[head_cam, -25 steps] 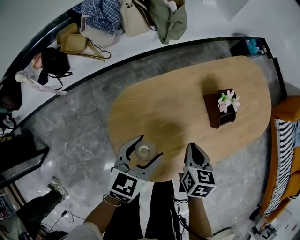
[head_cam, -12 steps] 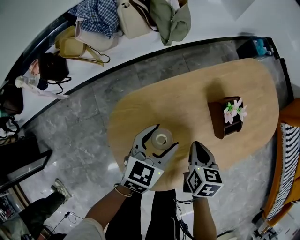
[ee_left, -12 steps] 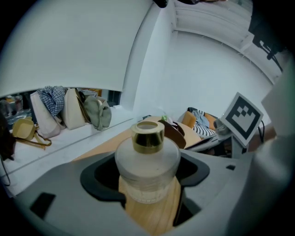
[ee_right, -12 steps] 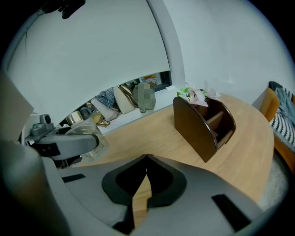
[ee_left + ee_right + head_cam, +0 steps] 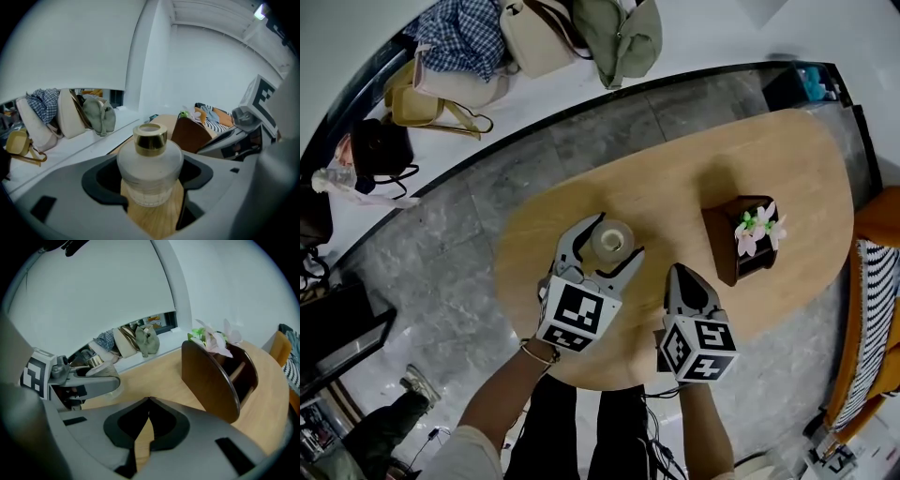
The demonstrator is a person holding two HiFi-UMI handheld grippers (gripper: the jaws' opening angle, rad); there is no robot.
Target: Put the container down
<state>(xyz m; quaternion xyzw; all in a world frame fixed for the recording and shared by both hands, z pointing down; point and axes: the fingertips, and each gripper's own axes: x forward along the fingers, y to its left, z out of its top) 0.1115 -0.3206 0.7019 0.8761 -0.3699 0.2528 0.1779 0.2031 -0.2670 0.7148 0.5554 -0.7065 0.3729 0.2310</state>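
Note:
The container [image 5: 612, 242] is a frosted glass bottle with a gold cap [image 5: 150, 138]. It stands upright between the jaws of my left gripper [image 5: 615, 236], which is shut on its round body [image 5: 150, 164] over the left part of the oval wooden table [image 5: 675, 178]. Whether its base touches the wood I cannot tell. My right gripper [image 5: 680, 274] hovers near the table's front edge, to the right of the left one, shut with nothing in it; its tips meet [image 5: 149, 400]. In the right gripper view the left gripper [image 5: 89, 380] shows at the left.
A dark brown wooden holder with pink flowers [image 5: 741, 239] stands on the table's right half, close to the right gripper [image 5: 215, 376]. Several bags [image 5: 534, 37] lie on a white ledge behind. An orange chair with a striped cushion [image 5: 872, 309] is at the right.
My left gripper has carried the container from the table's front edge further in over the table. The right gripper has stayed shut near the front edge.

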